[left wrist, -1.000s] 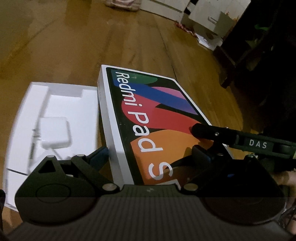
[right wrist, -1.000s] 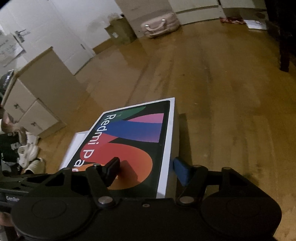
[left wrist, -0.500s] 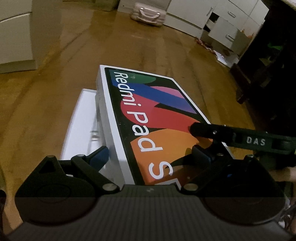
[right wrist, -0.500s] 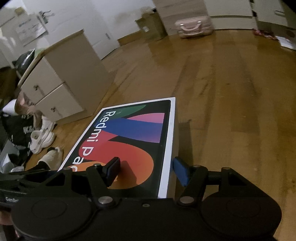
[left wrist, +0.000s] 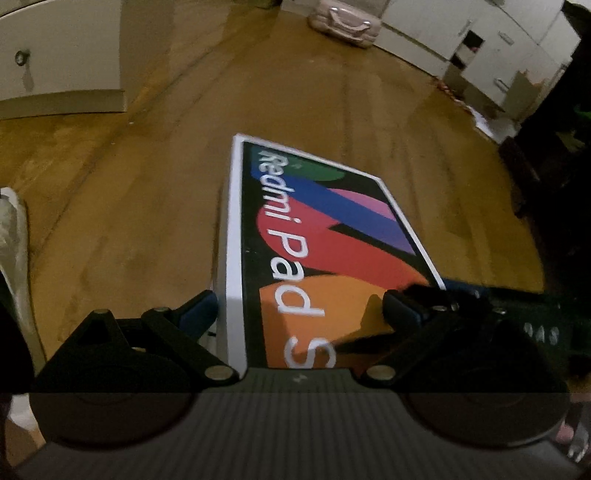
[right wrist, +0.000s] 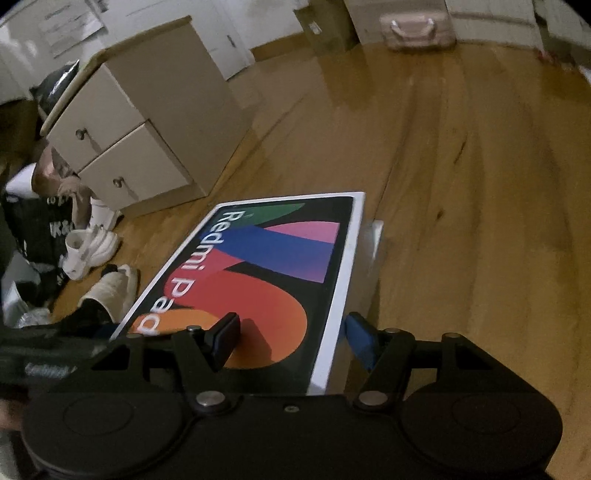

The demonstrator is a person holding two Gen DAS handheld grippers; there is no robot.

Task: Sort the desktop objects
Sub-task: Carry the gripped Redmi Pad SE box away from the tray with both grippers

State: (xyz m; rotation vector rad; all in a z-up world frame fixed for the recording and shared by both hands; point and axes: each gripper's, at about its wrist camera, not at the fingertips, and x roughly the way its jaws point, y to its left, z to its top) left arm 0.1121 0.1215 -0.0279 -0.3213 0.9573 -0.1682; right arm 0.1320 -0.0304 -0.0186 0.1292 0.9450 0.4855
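Observation:
A flat white box (left wrist: 332,236) with a colourful "Redmi Pad" print on top hangs above the wooden floor, held between both grippers. My left gripper (left wrist: 299,308) is shut on its near left part, one blue pad against the white side wall and the other finger on the printed top. My right gripper (right wrist: 293,332) is shut on the box (right wrist: 266,266) at its near right edge, one finger on the orange print and the blue pad outside the white rim. The right gripper's dark body also shows in the left wrist view.
A beige drawer cabinet (right wrist: 140,122) stands at the left, with white shoes (right wrist: 92,243) and a seated person (right wrist: 33,214) beside it. A pink suitcase (left wrist: 343,18) and white cabinets (left wrist: 480,48) line the far wall. Bare wooden floor (right wrist: 480,221) lies to the right.
Both grippers have carried the box sideways over the floor. The white tray with the charger has dropped out of the left wrist view, and the drawer cabinet and shoes have come into view.

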